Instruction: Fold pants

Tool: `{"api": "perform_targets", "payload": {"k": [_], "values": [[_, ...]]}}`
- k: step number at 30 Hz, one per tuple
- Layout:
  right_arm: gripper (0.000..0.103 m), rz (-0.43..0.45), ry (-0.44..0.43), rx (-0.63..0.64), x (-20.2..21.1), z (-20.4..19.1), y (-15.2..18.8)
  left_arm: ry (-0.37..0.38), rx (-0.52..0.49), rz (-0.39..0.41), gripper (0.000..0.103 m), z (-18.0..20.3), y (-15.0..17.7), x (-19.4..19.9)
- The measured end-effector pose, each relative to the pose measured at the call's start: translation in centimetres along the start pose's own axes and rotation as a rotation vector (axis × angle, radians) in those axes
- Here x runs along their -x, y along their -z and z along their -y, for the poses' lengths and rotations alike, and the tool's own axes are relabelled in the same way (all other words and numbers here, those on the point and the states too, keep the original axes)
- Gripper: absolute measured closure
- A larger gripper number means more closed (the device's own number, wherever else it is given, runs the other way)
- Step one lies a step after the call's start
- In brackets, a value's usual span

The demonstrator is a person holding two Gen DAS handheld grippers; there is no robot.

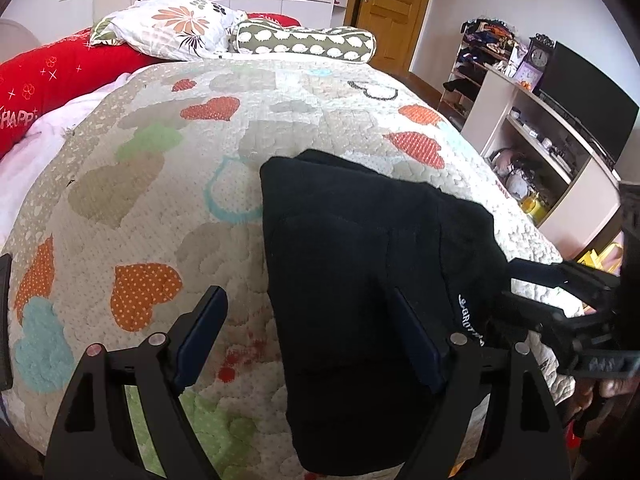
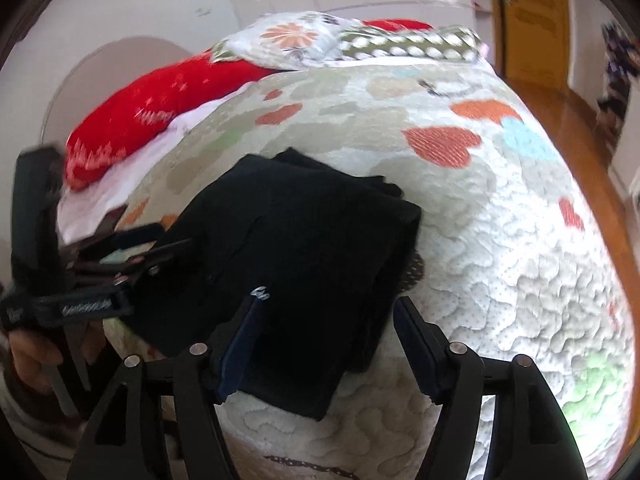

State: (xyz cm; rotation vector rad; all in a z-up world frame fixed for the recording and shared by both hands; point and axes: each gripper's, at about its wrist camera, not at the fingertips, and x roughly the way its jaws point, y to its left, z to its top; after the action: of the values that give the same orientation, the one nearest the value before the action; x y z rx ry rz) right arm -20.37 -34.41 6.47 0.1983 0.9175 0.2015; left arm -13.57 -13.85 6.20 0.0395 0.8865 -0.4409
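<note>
The black pants (image 1: 360,264) lie folded into a compact stack on the heart-patterned quilt (image 1: 168,184), near the bed's front edge. My left gripper (image 1: 308,320) is open, its fingers straddling the stack's left edge just above it. My right gripper (image 2: 328,328) is open and holds nothing, hovering over the near right corner of the pants (image 2: 304,256). The right gripper shows at the right in the left wrist view (image 1: 560,292). The left gripper shows at the left in the right wrist view (image 2: 120,256).
Pillows (image 1: 180,28) and a red cushion (image 1: 52,76) lie at the bed's head. A shelf unit (image 1: 552,148) with a dark screen and clock stands to the right of the bed. A wooden door (image 1: 392,4) is behind.
</note>
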Motion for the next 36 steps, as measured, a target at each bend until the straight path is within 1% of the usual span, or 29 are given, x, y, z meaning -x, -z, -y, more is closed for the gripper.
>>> {"api": "perform_targets", "payload": {"k": [4, 11, 17, 20, 23, 25, 27, 31, 32, 33, 34, 35, 36], "values": [[0.032, -0.011, -0.033, -0.060, -0.8, 1.3, -0.1, 0.010, 0.018, -0.004, 0.020, -0.5, -0.3, -0.1], [0.029, -0.010, -0.068, -0.065, -1.7, 1.4, -0.2, 0.036, 0.025, -0.031, 0.020, -0.6, -0.4, -1.0], [0.026, 0.002, -0.105, -0.042, -2.8, 1.6, -0.4, 0.083, 0.041, -0.054, 0.019, -0.8, -0.5, -1.8], [0.025, 0.020, -0.147, -0.055, -3.3, 2.2, -0.5, 0.132, 0.058, -0.075, 0.019, -1.3, -0.6, -2.3], [0.022, 0.034, -0.180, -0.062, -3.9, 2.7, -0.8, 0.164, 0.067, -0.088, 0.018, -1.8, -0.8, -2.7], [0.021, 0.047, -0.198, -0.063, -4.3, 2.8, -1.0, 0.193, 0.080, -0.105, 0.017, -2.2, -0.9, -3.2], [0.021, 0.060, -0.210, -0.064, -4.7, 2.9, -1.2, 0.216, 0.097, -0.124, 0.013, -2.5, -0.9, -3.8], [0.019, 0.086, -0.238, -0.088, -5.5, 2.8, -1.9, 0.231, 0.108, -0.128, 0.010, -2.5, -1.1, -4.5], [0.019, 0.088, -0.240, -0.093, -5.7, 2.7, -2.0, 0.231, 0.104, -0.128, 0.009, -2.4, -1.2, -4.6], [0.024, 0.087, -0.242, -0.089, -5.8, 2.6, -2.1, 0.232, 0.097, -0.129, 0.009, -2.2, -1.2, -4.7], [0.035, 0.083, -0.249, -0.076, -5.8, 2.3, -2.2, 0.230, 0.087, -0.130, 0.009, -1.9, -1.2, -4.8], [0.039, 0.081, -0.255, -0.068, -5.9, 2.1, -2.3, 0.230, 0.081, -0.129, 0.009, -1.9, -1.3, -4.8], [0.047, 0.081, -0.267, -0.068, -5.9, 2.0, -2.3, 0.238, 0.070, -0.126, 0.015, -1.7, -1.2, -4.8]]}}
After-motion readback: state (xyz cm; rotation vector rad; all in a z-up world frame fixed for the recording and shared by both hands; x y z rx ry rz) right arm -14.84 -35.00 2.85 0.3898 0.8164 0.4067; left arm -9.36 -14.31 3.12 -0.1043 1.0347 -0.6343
